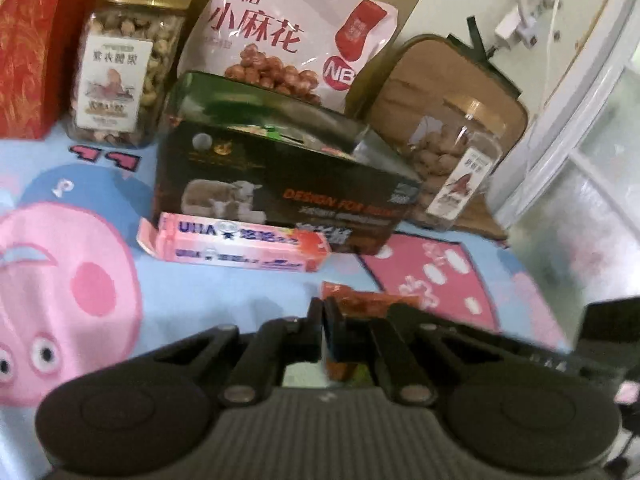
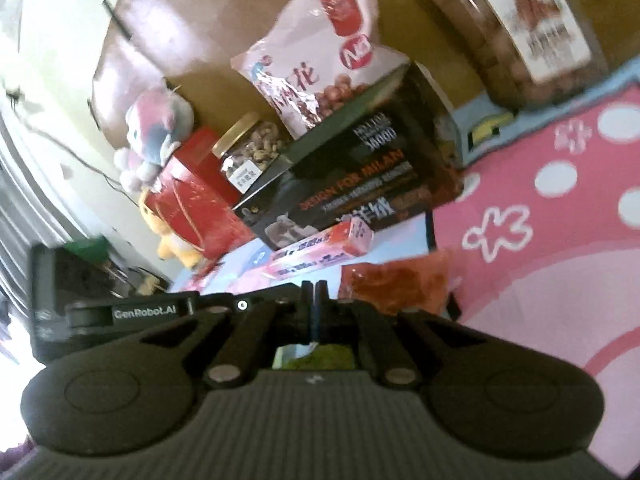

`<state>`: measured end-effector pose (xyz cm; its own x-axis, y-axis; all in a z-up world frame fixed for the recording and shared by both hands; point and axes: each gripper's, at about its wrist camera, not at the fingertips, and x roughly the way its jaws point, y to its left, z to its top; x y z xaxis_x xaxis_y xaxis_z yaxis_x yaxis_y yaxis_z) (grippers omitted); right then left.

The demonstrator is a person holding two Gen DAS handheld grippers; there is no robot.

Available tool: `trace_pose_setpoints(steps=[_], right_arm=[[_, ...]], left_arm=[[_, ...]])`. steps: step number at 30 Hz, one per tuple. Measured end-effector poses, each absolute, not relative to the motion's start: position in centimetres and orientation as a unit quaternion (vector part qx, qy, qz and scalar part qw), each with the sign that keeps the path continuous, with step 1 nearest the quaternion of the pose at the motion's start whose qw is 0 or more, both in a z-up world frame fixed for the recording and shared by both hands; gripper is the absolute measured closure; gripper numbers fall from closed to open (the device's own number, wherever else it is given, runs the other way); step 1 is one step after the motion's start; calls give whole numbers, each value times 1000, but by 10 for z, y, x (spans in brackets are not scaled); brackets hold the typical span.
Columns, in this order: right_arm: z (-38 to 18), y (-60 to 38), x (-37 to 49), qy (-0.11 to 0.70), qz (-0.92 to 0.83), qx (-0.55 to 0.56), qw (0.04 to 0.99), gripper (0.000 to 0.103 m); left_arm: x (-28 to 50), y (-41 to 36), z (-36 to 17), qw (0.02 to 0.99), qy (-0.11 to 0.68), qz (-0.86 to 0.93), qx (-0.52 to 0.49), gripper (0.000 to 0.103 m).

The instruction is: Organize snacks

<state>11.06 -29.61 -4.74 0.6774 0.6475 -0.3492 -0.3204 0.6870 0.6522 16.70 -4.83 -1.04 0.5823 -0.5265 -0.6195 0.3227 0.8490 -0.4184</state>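
Along the back of the cartoon-printed blanket (image 1: pixel 208 280), from left to right, stand a red box (image 1: pixel 28 48), a gold-lidded nut jar (image 1: pixel 124 68), a pink twist-snack bag (image 1: pixel 288 36) behind a dark box (image 1: pixel 280 184) with a pink candy box (image 1: pixel 236 246) before it, and a second jar (image 1: pixel 452 164). Nearest, the left tool (image 1: pixel 323 320) looks clenched on one end of an orange snack packet (image 1: pixel 372 304), while the right tool (image 2: pixel 314 292) is pressed together just beside that packet, seemingly empty. I judge the packet is mid-placement; next it needs setting down by the candy box and letting go.
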Motion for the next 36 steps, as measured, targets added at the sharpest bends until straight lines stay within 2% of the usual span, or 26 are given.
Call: trace_pose_setpoints(steps=[3,6,7,8,9,10,11,16,18,19,20,25,28,36], right_arm=[[-46,-306,110,269,235,283,890,95],[-47,-314,118,274,213,293,891,95],[-45,-311,122,276,213,285,893,94],[-42,-305,124,279,219,269,895,90],[-40,-299,127,282,225,253,898,85],[-36,-290,133,286,231,231,901,71],[-34,-283,137,287,236,216,903,57],[-34,-245,162,310,238,117,913,53],[-37,-234,172,320,241,95,911,53],[-39,-228,174,324,242,86,910,53],[-42,-222,176,329,244,78,909,51],[-42,-207,164,323,223,31,919,54],[-36,-205,143,305,231,30,924,60],[11,-203,121,187,182,-5,965,60]], left_arm=[[172,-39,-12,876,396,-235,-142,98],[178,-25,-5,891,383,-203,-136,85],[179,-19,-3,895,378,-194,-138,78],[182,-11,0,901,371,-177,-140,63],[185,-3,2,907,364,-154,-143,54],[186,4,4,913,356,-135,-147,48],[190,12,5,916,351,-119,-152,48],[213,23,-3,906,372,-109,-168,47],[219,14,-10,901,384,-121,-161,57],[221,9,-14,896,392,-133,-161,66],[219,5,-16,894,388,-146,-173,69],[195,-2,-8,904,380,-133,-144,69],[177,6,3,911,359,-134,-150,71],[188,-14,65,936,283,-174,-114,69]])
